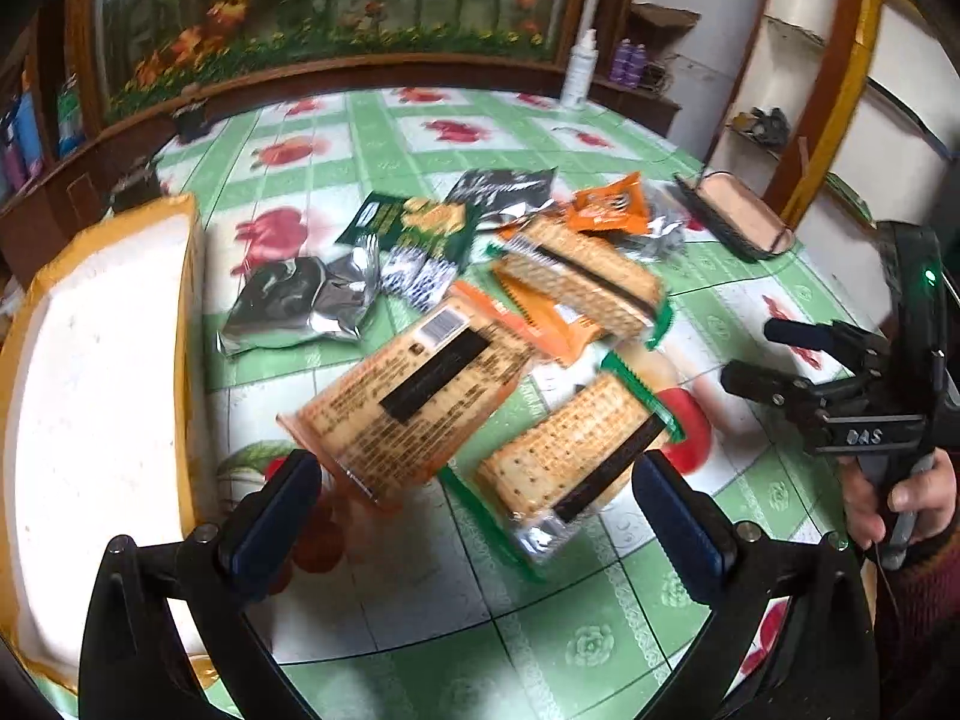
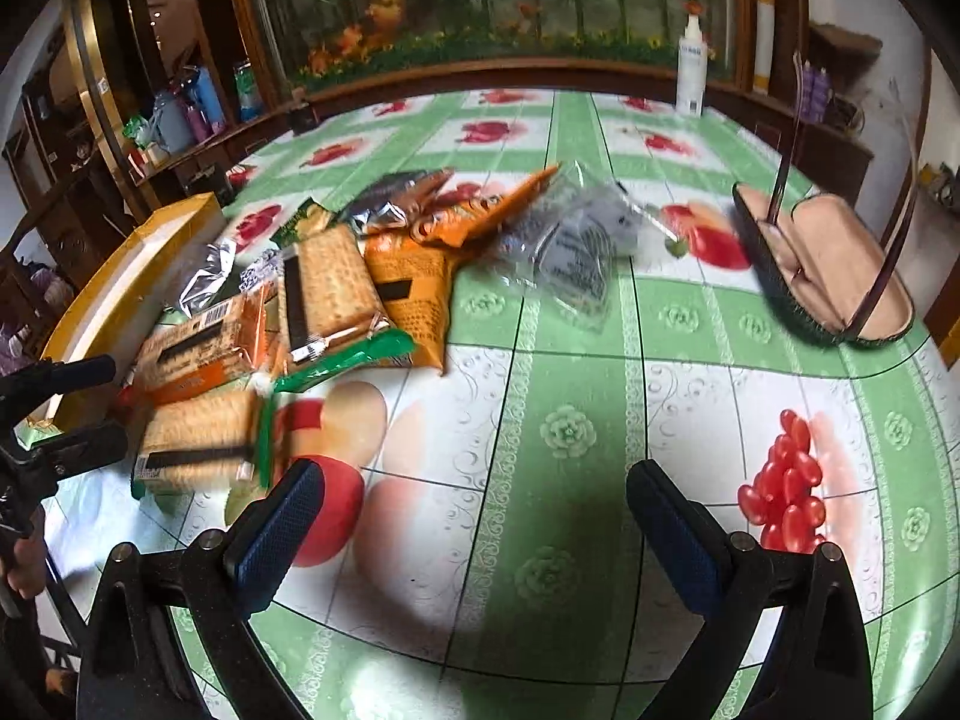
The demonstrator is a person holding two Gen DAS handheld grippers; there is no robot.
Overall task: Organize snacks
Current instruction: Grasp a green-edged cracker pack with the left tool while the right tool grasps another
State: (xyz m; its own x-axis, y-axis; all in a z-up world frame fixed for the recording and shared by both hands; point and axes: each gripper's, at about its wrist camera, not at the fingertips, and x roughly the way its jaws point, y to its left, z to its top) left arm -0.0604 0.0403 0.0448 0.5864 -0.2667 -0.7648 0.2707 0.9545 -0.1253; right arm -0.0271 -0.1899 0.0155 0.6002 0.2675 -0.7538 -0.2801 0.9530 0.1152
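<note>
A heap of snack packets lies on the green fruit-print tablecloth [image 1: 540, 648]. An orange cracker pack [image 1: 414, 402] and a green-edged cracker pack [image 1: 570, 450] lie just ahead of my open, empty left gripper [image 1: 474, 504]. Another cracker pack [image 1: 582, 276], silver packets [image 1: 294, 300] and a dark green packet [image 1: 414, 222] lie beyond. A yellow-rimmed white box [image 1: 90, 408] stands to the left. My right gripper [image 2: 474, 516] is open and empty over bare cloth, right of the heap [image 2: 324, 294]; it also shows in the left wrist view [image 1: 756, 354].
An open glasses case [image 2: 834, 264] lies at the right with glasses in it. A white spray bottle [image 2: 690, 66] stands at the far edge by a wooden-framed flower panel. Shelves with bottles [image 2: 192, 102] are at the far left.
</note>
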